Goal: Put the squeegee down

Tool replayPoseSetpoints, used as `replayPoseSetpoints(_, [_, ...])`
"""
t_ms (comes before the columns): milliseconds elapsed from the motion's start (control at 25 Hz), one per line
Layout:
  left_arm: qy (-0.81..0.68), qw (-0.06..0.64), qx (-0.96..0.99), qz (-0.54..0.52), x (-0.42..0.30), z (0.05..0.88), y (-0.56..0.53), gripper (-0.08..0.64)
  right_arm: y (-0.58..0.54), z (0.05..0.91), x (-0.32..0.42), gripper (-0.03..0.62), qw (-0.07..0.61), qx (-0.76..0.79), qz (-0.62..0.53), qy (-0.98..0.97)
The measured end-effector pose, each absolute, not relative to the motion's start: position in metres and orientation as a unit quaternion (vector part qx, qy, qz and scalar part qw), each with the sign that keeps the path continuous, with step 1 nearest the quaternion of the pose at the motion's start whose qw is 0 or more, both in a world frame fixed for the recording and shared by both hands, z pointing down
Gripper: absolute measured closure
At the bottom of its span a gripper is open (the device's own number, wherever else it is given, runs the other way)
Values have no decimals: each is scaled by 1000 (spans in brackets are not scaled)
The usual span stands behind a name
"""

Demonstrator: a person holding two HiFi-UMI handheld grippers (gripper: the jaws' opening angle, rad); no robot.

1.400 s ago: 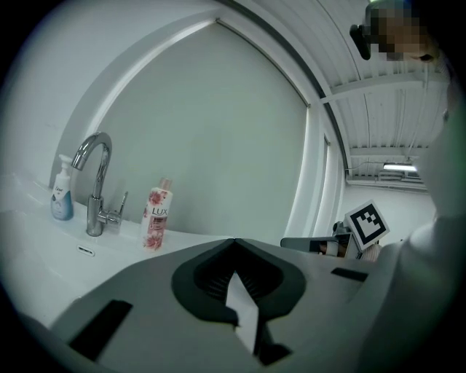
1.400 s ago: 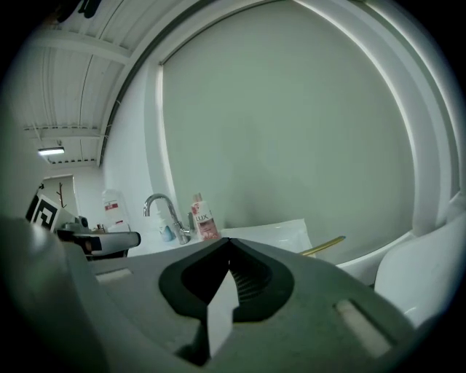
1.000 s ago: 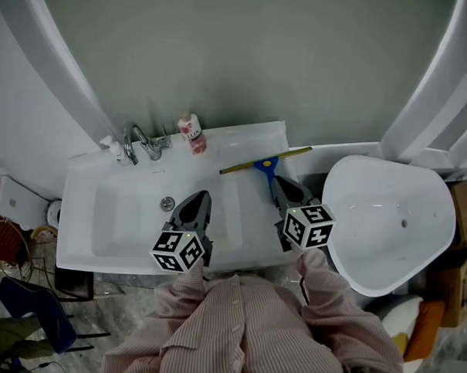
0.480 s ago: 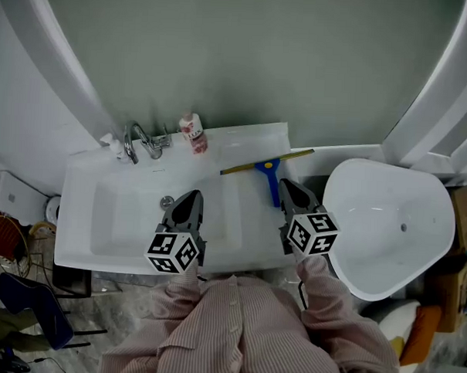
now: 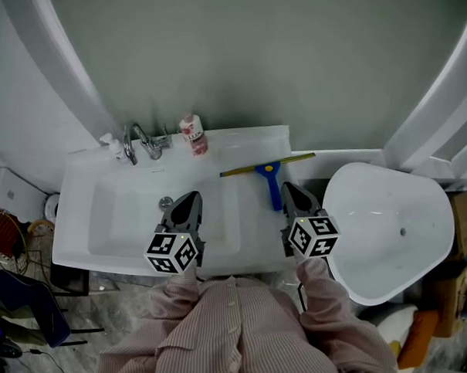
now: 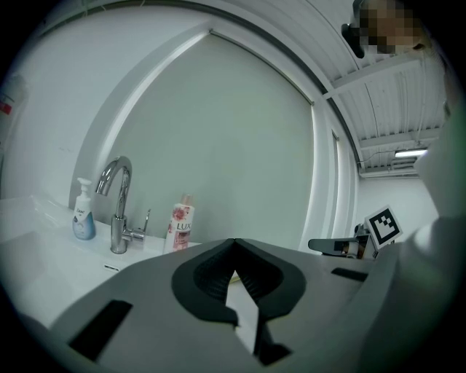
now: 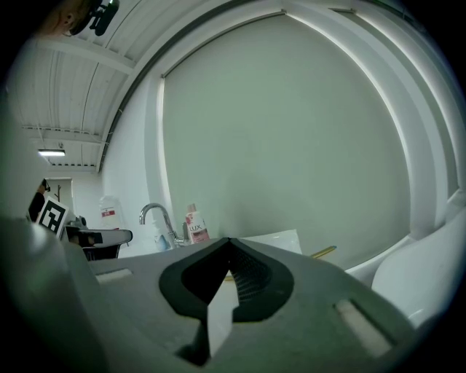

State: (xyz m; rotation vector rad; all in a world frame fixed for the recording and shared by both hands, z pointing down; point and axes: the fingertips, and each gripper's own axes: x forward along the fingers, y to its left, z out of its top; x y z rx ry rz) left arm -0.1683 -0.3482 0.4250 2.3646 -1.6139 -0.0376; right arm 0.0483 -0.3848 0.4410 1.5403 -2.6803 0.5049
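Along the rear of the sink [image 5: 80, 237] sit tap [image 5: 135, 143], pink bottle [image 5: 192, 134] and squeegee [image 5: 269, 178].

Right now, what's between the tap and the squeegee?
A pink bottle stands between the tap and the squeegee; the head view shows it.

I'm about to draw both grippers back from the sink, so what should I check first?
1. Squeegee lies flat on the sink counter: ok.
2. Right gripper has its jaws together with nothing between them: ok.
3. Right gripper is clear of the squeegee's blue handle: cannot tell; in the head view its tip sits close beside the handle.
4. Left gripper has its jaws together and is empty, over the basin: ok.
5. Bottle and tap stand upright, apart from both grippers: ok.
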Motion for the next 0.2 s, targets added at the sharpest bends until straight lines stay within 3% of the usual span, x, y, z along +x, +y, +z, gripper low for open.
replayPoseSetpoints(200, [-561,138,816,-12,-169,427,-355,558,-391,448,51,588,3,495,166,-853])
